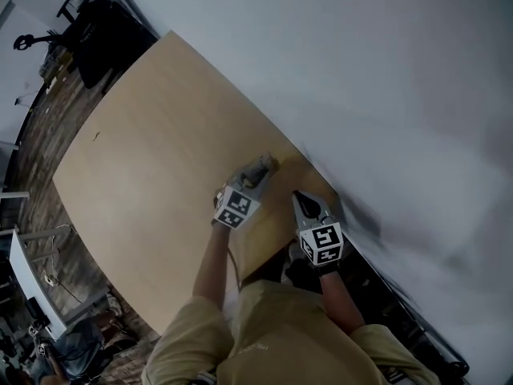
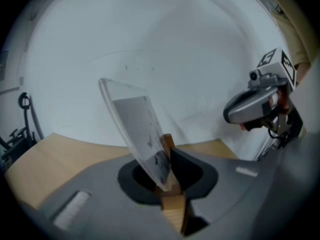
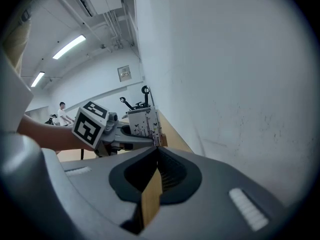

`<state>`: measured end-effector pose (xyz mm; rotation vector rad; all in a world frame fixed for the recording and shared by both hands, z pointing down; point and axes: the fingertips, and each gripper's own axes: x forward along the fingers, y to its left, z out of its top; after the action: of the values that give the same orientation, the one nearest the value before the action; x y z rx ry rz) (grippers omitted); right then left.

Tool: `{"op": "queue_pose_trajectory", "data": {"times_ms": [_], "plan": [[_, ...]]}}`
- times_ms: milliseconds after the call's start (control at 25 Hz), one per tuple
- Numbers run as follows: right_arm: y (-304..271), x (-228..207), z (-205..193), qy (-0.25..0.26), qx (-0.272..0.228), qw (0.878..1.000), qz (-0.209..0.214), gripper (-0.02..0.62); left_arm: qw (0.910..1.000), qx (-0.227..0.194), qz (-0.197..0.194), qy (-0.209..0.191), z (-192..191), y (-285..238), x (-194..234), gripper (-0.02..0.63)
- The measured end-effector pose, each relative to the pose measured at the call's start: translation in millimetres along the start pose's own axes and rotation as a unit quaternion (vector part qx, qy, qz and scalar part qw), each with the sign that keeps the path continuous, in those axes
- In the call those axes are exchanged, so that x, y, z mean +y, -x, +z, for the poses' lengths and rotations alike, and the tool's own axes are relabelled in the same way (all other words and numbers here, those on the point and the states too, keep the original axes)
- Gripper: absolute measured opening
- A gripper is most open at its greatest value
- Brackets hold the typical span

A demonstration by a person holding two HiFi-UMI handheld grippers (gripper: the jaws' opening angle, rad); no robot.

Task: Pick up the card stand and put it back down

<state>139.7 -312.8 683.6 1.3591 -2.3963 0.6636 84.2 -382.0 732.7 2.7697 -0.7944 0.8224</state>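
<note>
The card stand (image 2: pixel 136 130) is a clear plastic sheet with a printed card, set in a small wooden base (image 2: pixel 167 143). My left gripper (image 2: pixel 169 158) is shut on that wooden base, and the sheet leans to the left above the jaws. In the head view the left gripper (image 1: pixel 268 164) holds the stand (image 1: pixel 271 160) at the table's far edge by the wall. The right gripper view shows the stand (image 3: pixel 142 123) from the side. My right gripper (image 1: pixel 296 195) is just to the right of it, shut and holding nothing. Whether the stand touches the table I cannot tell.
A light wooden table (image 1: pixel 152 175) runs along a white wall (image 1: pixel 361 79). Dark chairs and gear (image 1: pixel 100 30) stand beyond its far left corner. A person (image 3: pixel 62 112) stands far off in the room. White furniture (image 1: pixel 24 279) is at the left, on the brick-patterned floor.
</note>
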Motion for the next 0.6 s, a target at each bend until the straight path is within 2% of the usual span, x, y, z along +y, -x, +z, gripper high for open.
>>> {"op": "queue_pose_trajectory", "data": {"times_ms": [120,320,480,600], "plan": [[-3.2,-4.7,-10.0,-0.006,0.012,1.0,-0.004,0.006,0.9986,0.0,-0.039,-0.035,-1.5,-27.9,-6.2,0.055],[-7.2,-9.0,-25.0,-0.009,0.028,1.0,-0.009,0.006,0.99,-0.003,-0.095,-0.105,-5.1,-64.6,-14.5,0.054],[-0.7,-8.6,-34.9,-0.016,0.037,0.999,-0.018,0.006,0.9835,-0.015,-0.123,-0.132,-6.1,-75.9,-22.1,0.054],[0.7,-10.6,-46.6,-0.018,0.041,0.999,-0.023,0.006,0.9815,-0.024,-0.135,-0.134,-10.8,-83.8,-23.2,0.054]]}}
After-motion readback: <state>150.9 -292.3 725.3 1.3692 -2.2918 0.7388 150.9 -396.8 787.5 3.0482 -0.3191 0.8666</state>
